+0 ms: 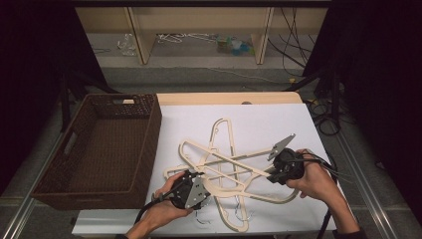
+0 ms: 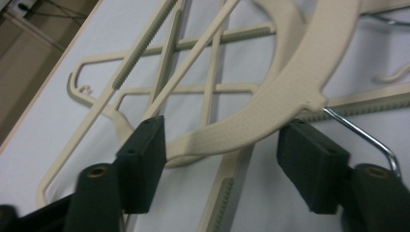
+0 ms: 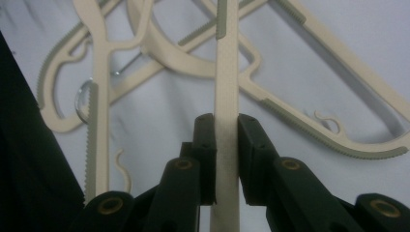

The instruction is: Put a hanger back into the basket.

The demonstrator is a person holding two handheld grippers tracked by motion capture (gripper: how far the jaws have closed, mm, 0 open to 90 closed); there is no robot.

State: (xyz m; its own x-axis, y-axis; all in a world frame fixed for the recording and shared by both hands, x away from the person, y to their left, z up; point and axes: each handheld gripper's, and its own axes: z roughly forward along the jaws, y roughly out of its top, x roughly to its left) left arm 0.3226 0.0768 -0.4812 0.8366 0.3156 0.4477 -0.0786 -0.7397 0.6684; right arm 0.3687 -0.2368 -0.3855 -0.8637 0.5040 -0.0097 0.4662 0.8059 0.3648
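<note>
Hangers (image 1: 234, 169), cream plastic, lie tangled in a heap on the white desk (image 1: 298, 124), right in front of the person. The left tool (image 1: 191, 188) stands released, its jaws spread either side of a curved hanger shoulder (image 2: 270, 111) without gripping it. The right tool (image 1: 278, 172) is clenched on a straight hanger bar (image 3: 226, 96) that runs away from it toward the desk's middle. Beyond, off to the left, waits a dark wicker basket (image 1: 149, 124), nearer the left hand.
</note>
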